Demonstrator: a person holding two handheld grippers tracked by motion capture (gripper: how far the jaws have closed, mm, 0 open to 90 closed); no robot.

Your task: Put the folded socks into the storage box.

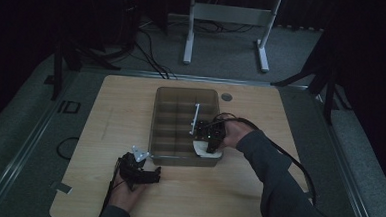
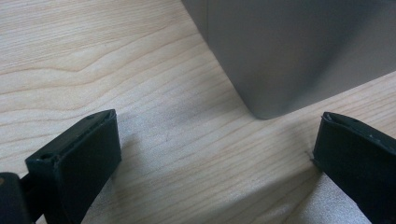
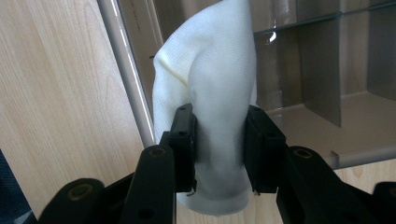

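A translucent grey compartment box (image 1: 159, 118) stands in the middle of the wooden table. My right gripper (image 1: 209, 145) is over the box's near right corner, shut on a white rolled sock (image 1: 205, 150). In the right gripper view the white sock (image 3: 210, 84) is pinched between the jaws of the right gripper (image 3: 219, 140), above the box rim (image 3: 126, 70) and its dividers. My left gripper (image 1: 153, 175) rests low on the table just in front of the box's near left corner. In its own view the left gripper (image 2: 215, 154) is open with bare wood between its jaws, facing the box corner (image 2: 275, 60).
A small grey disc (image 1: 226, 96) is set into the table behind the box. Bare wood (image 1: 115, 114) lies to the left of the box and along the front edge. A white frame stand (image 1: 225, 25) and cables lie on the floor beyond the table.
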